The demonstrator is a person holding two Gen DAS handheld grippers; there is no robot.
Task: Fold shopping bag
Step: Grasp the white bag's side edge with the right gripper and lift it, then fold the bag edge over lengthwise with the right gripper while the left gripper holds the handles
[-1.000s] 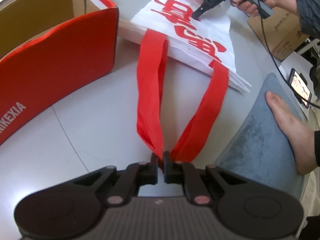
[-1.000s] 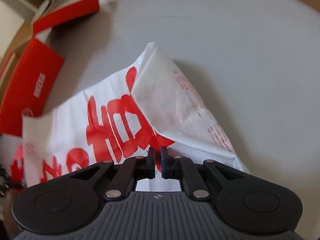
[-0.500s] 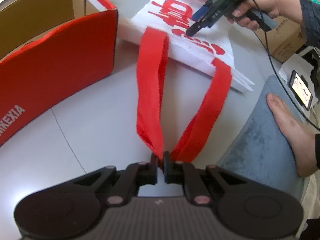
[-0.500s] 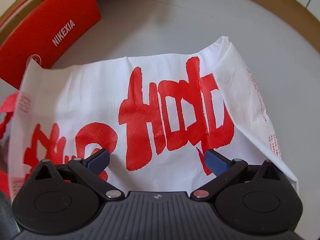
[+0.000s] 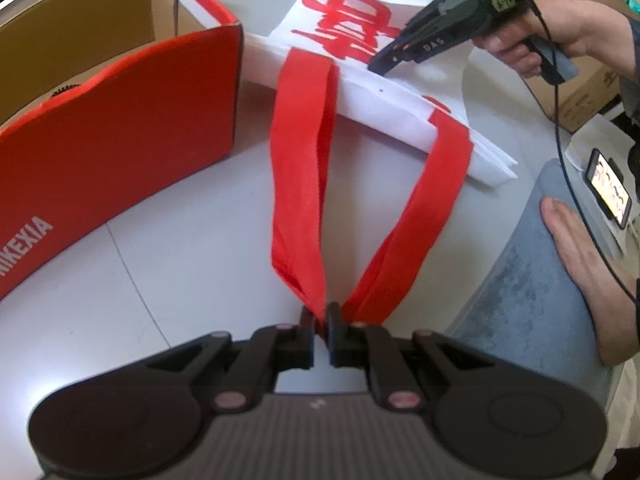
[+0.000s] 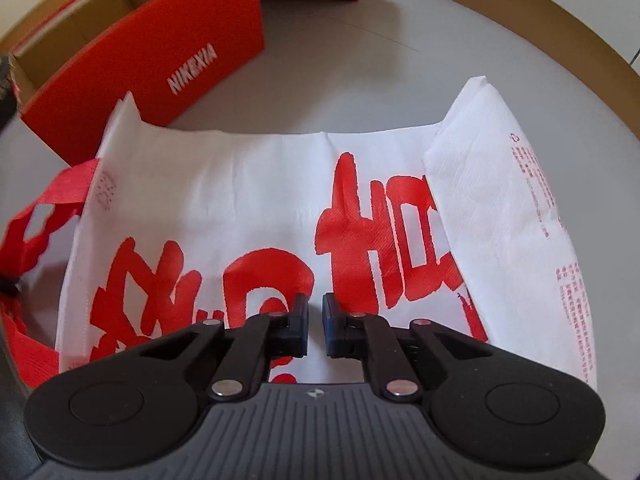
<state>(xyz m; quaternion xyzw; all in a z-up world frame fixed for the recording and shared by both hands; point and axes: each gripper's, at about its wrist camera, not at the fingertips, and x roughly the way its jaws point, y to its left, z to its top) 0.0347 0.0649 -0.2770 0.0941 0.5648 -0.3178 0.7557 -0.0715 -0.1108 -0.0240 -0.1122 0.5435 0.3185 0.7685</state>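
Left claw [image 5: 319, 322] pinching red handles [image 5: 304, 184], right claw [image 6: 315, 312] closed, empty

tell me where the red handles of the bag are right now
In the left wrist view the red handles run from the white bag down the table's middle, right of the red box, their loop ends pinched in the left gripper.

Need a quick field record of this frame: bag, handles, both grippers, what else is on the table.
bag: white shopping bag with red print, lying flat on the table, one side flap folded over
handles: red handles stretched toward the left gripper
left gripper: shut on the handles
right gripper: over the bag, jaws just closed, nothing between them
nearby: red box beside the bag
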